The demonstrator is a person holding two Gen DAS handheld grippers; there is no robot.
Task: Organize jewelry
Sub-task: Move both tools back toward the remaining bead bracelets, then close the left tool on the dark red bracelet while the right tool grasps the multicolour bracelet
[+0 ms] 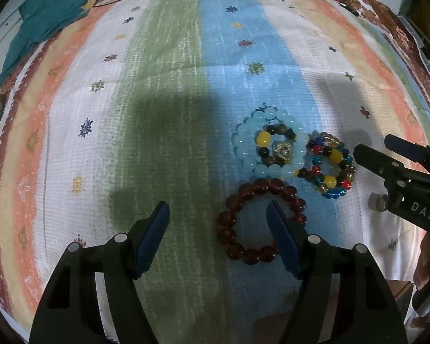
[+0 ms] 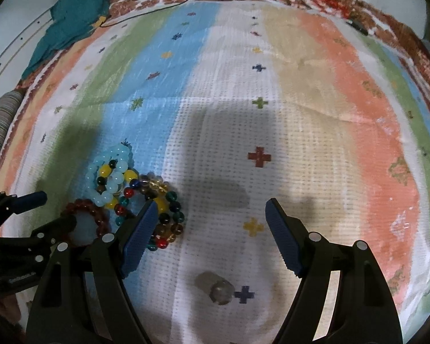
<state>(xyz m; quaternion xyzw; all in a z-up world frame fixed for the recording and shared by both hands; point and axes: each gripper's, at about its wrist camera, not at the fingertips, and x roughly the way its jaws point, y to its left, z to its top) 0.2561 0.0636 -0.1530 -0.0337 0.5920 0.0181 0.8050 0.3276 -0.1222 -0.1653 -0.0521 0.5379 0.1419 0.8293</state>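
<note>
Holding: I am holding a pair of tongs in each hand, both pointing steeply down at a striped cloth (image 1: 169, 91) with small flower and cross prints.
Left tongs: my left gripper (image 1: 218, 209) is standing wide apart and gripping nothing; its blue pads (image 1: 154, 235) are hovering over bare cloth.
Right tongs: my right gripper (image 2: 212, 206) is also gaping and empty, with plain white cloth showing between its tips.
Nearest piece: a dark red bead bracelet (image 1: 229, 223) is lying flat as a closed ring, and my left tongs' right-hand finger is sitting inside or over that ring; I cannot tell whether it is touching the beads.
Key relation: the red ring is lying just to the right of my left tongs' centre line, so I am judging that a small shift rightward would put one side of the ring between the pads. A ring has no long axis, so any side would serve.
Other pieces: beyond it, a pale blue bracelet (image 1: 245, 139) is encircling a smaller dark and yellow bracelet (image 1: 265, 140), and a multicoloured bracelet (image 1: 336, 172) is touching it on the right.
Nearer hand: my right tongs' left finger is overlapping the multicoloured bracelet, so that hand is closer to it.
Loose item: a small grey round object (image 2: 219, 288) is lying apart.
Far edge: a teal cloth (image 1: 51, 11) is lying crumpled.
</note>
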